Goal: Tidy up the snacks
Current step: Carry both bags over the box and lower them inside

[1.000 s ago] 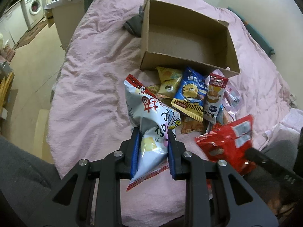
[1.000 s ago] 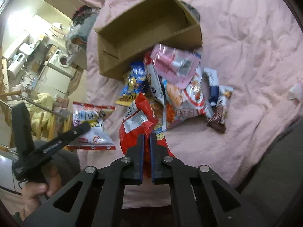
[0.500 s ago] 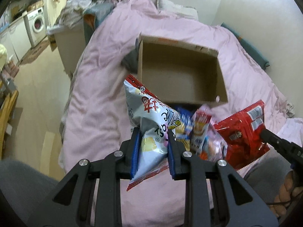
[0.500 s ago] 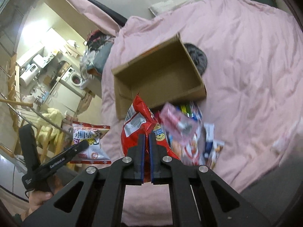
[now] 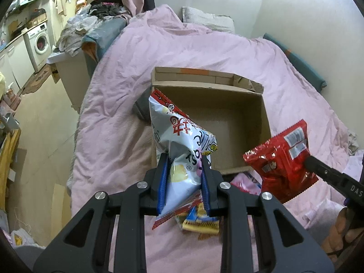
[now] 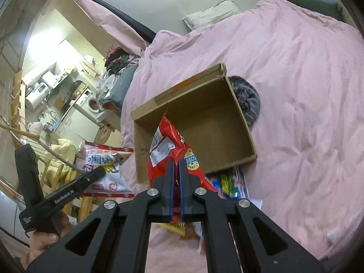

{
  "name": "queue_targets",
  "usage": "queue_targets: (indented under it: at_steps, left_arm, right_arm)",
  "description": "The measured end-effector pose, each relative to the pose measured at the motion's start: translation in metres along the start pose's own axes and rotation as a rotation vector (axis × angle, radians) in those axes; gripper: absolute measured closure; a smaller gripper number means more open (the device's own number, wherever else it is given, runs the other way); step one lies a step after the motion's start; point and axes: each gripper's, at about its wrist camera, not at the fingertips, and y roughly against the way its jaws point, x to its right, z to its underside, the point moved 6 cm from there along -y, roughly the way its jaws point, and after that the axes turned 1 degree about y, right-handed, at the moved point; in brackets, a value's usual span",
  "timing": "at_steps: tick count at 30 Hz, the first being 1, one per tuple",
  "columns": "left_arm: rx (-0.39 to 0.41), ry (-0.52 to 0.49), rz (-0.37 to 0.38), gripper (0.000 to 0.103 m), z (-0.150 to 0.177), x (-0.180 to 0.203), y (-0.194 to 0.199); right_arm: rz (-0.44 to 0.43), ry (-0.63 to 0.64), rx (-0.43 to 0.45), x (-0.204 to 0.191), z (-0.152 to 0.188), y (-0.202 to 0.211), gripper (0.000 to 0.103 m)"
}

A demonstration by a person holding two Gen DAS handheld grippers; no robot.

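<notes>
Both bags lifted off snack pile, now over cardboard box [image 5: 227, 122]. Left gripper [image 5: 184, 170] clamps white chip bag [image 5: 182, 136]; right gripper [image 6: 177, 170] pinches red snack bag [image 6: 168, 145]. Remaining snacks [image 5: 200, 220] on pink bedspread [image 5: 118, 122].

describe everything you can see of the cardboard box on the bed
The cardboard box is plain brown corrugated card, open at the top and empty inside. An orange strip marks its far flap, whose corner looks torn. It sits upright on the pink bedcover, with a dark striped cloth against one side and loose snack packets at its near wall. The white chip bag and red snack bag are held up in front of it; contact is unclear.
</notes>
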Motion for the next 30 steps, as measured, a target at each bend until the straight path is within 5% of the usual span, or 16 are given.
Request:
queue_targets:
  at_steps: [12,30]
  left_arm:
    - [0.006,-0.115,-0.089,0.081,-0.029,0.018,-0.074]
    - [-0.019,-0.127,-0.141,0.081,-0.023,0.011,-0.128]
  right_arm:
    - [0.014,-0.048,0.012,0.035,-0.046,-0.069,0.099]
    - [0.041,-0.123,-0.105,0.074,-0.024,-0.138,0.100]
